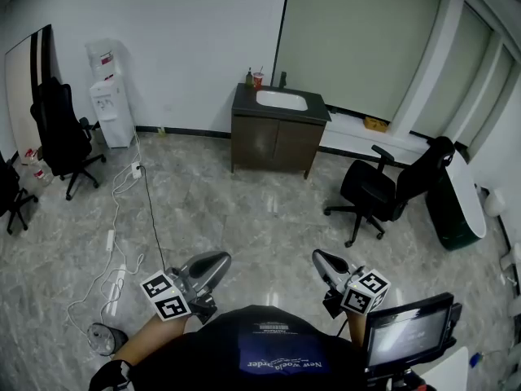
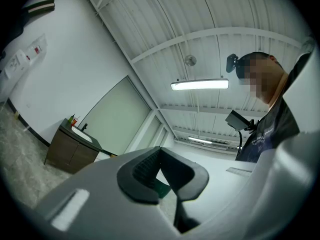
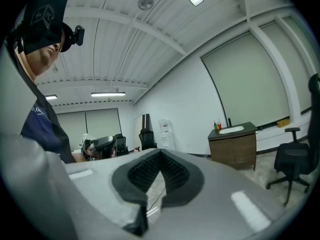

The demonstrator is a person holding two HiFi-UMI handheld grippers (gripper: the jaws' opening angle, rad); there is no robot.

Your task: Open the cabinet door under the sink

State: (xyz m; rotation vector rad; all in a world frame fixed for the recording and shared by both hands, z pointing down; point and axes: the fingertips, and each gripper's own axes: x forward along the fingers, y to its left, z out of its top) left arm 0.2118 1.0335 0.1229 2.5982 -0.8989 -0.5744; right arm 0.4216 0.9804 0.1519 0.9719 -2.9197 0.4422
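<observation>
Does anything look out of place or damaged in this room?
Only loose cables sprawling across the floor on the left, untidy. The sink cabinet stands square, doors shut; nothing looks spilled or broken.

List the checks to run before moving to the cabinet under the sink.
1. Doors of the cabinet shut: ok, both closed.
2. Nothing in the left gripper: ok, jaws together.
3. Nothing in the right gripper: ok, jaws together.
4. Cabinet within reach: not ok, it stands far ahead.
5. Bare floor straight ahead: ok; cable lies left, office chair stands right.
6. Door handles: cannot tell, too small.
</observation>
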